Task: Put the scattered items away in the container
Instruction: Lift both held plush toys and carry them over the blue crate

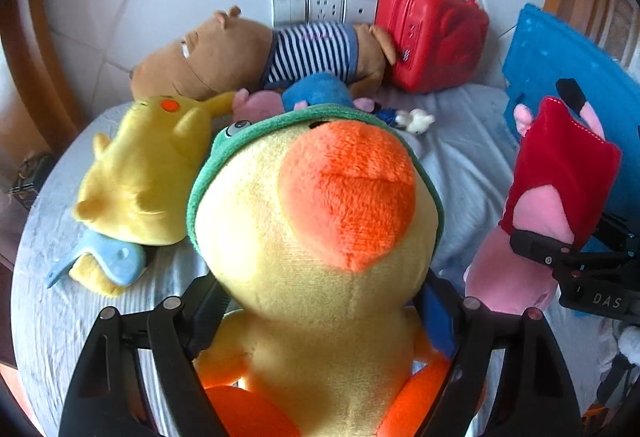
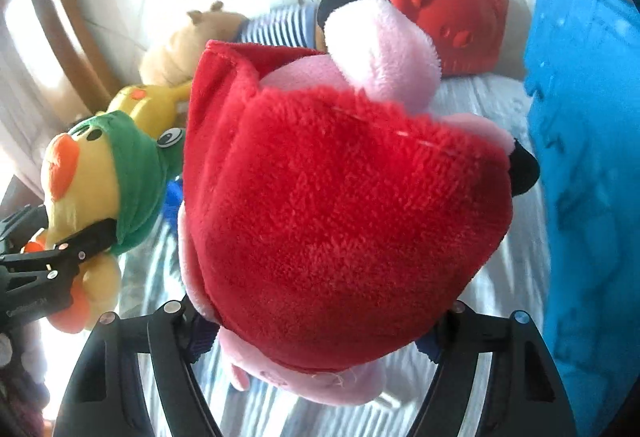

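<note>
Left hand-held gripper (image 1: 320, 337): we see its jaws pinching the yellow duck plush (image 1: 312, 237) around the body, low on the toy, so the heavy head with the green frog cap stands up in front of the camera.
Right hand-held gripper (image 2: 320, 321): its jaws are pressed into the sides of the pink pig plush (image 2: 340, 205) in its red dress; the legs point away from us, the head hangs near the camera.
Why two grips: we judge each hand carries one toy to save a trip.
Container: the blue bin (image 2: 592, 157) stands just right of the pig, at the edge of the bed (image 1: 460, 165); the pig is the nearer of the two toys.
Still scattered: the yellow Pikachu plush (image 1: 148, 173), the brown striped-shirt plush (image 1: 248, 53) and a red case (image 1: 436, 33) lie on the bed beyond the duck.
Next move: we expect both toys to swing right over the bin.
</note>
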The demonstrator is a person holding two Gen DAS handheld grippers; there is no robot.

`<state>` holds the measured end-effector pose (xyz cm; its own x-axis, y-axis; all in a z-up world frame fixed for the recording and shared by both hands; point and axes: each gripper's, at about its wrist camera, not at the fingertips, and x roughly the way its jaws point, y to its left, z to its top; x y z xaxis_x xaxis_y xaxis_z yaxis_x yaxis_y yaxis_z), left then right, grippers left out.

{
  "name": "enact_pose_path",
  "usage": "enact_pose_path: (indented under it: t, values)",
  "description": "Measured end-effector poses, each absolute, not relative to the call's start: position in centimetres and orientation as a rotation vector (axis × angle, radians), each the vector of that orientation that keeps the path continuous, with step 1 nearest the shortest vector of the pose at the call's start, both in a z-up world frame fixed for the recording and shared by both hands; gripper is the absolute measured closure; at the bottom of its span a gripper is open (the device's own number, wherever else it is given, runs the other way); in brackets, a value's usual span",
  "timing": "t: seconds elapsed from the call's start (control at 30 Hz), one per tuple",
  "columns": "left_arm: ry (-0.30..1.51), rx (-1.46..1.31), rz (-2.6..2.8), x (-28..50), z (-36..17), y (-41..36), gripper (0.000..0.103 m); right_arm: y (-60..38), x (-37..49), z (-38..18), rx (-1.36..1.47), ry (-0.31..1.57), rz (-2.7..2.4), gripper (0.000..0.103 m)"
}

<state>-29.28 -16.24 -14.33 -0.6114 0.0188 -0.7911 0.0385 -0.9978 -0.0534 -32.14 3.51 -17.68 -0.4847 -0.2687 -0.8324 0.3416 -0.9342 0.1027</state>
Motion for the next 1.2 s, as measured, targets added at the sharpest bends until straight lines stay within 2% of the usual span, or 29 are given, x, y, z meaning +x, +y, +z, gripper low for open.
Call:
enact_pose_path:
  t: [0.6, 0.93, 1.2]
  values:
    - [0.076, 1.203, -2.911, -18.2, -8.0, -12.7, 0.021, 7.3, -21.0, -10.6, 1.155, 0.178, -2.528, 0.026]
    - [0.066, 1.131, -2.902, -14.1, -5.9, -10.0, 0.021, 10.7, -18.0, -8.3, 1.077, 0.191, -2.516, 0.026]
    - [0.028, 1.074, -2.954, -12.5, -3.6, -8.6, 0.021, 14.5, -16.0, -4.5, 0.963, 0.157, -2.502, 0.026]
